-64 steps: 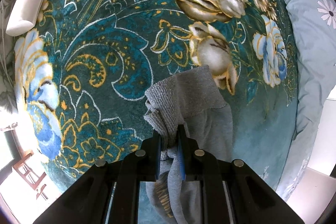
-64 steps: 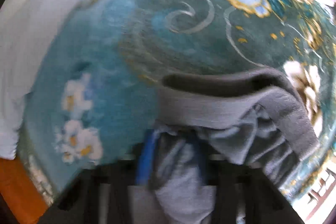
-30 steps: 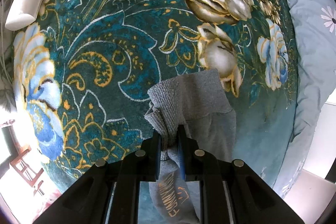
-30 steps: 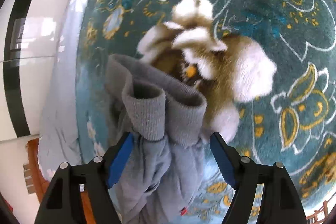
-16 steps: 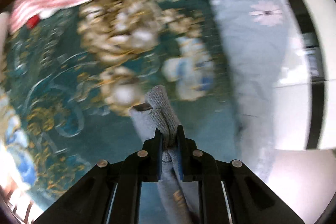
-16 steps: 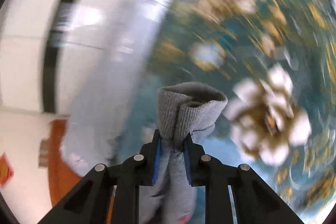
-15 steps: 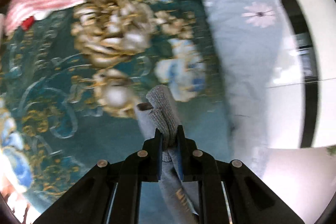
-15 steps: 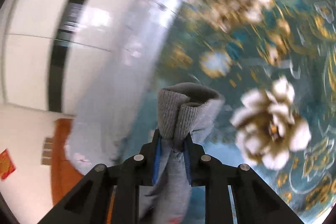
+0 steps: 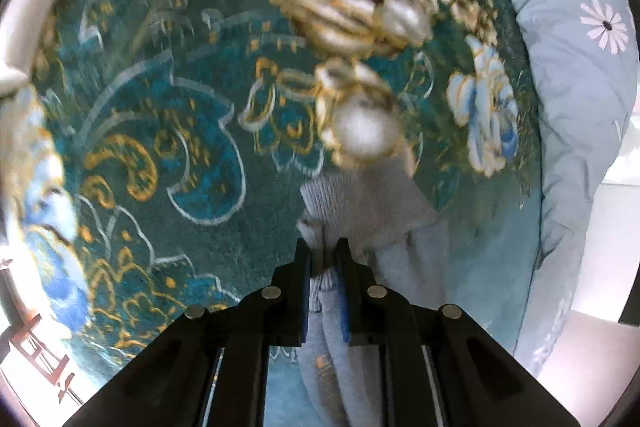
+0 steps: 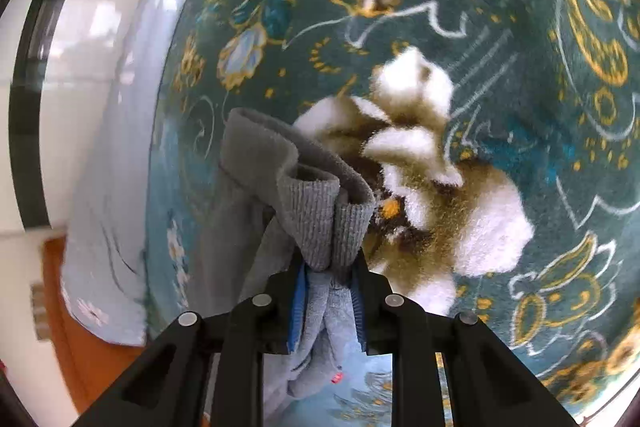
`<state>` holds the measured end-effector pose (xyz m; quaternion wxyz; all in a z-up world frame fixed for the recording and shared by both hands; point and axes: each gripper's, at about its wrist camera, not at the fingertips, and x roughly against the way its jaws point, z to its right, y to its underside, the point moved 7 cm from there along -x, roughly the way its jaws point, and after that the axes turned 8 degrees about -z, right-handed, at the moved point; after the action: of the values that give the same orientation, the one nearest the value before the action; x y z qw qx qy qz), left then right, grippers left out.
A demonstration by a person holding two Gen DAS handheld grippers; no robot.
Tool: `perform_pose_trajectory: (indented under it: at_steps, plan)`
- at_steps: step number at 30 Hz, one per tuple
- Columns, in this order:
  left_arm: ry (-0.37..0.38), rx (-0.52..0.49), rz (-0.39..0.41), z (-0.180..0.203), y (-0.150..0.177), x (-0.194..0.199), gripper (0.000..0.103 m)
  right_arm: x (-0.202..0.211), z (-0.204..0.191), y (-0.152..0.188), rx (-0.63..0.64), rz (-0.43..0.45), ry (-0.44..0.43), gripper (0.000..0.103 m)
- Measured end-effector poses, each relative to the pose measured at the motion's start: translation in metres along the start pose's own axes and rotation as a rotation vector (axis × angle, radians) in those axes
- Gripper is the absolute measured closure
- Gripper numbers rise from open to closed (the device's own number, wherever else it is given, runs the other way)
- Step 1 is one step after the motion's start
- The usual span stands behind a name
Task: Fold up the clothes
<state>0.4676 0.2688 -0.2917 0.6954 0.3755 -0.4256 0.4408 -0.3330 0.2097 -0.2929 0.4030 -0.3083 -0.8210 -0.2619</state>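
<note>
Right gripper (image 10: 329, 277) — open a second ago — now joins left gripper (image 9: 323, 259) pinching the grey sweatshirt's ribbed hem (image 10: 328, 215), hoisted for spreading.

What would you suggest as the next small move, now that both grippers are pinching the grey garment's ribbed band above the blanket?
Probably draw the two grippers apart. The left gripper and right gripper each clamp a bunched bit of the grey garment, which hangs crumpled over the floral blanket; spreading should flatten it for laying down.
</note>
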Motion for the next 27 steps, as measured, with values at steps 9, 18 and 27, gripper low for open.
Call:
perform_pose_trajectory:
  at_steps: [9,18,27]
  plan:
    - [0.001,-0.112,0.060,0.048,0.014,0.036,0.096,-0.009,-0.003,-0.008,-0.044,-0.013,0.001,0.079]
    - [0.005,-0.036,0.003,0.015,0.010,-0.003,0.061,0.005,-0.010,-0.009,-0.001,0.018,0.157,0.036]
    - [0.004,0.025,-0.055,-0.019,0.005,-0.043,0.050,0.045,-0.059,0.040,0.073,0.041,0.210,0.033]
